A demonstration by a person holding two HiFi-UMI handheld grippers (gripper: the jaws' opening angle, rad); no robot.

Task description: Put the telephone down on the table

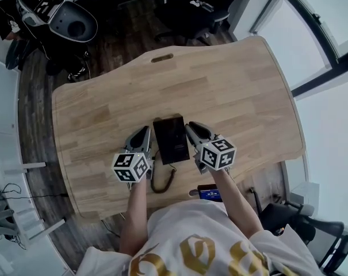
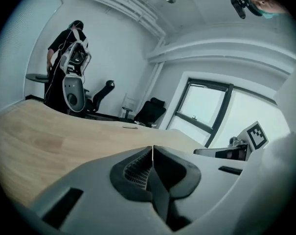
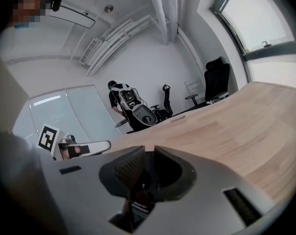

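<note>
The black telephone [image 1: 171, 138] is seen lying flat on the wooden table [image 1: 237, 85], with its coiled cord [image 1: 163, 180] trailing toward the near edge. It is flanked by both claws. The left claw [image 2: 152, 149] is pressed together on nothing. The right claw [image 3: 148, 152] is held slightly spread. Small white print on a dark surface low in its gap cannot be read.
</note>
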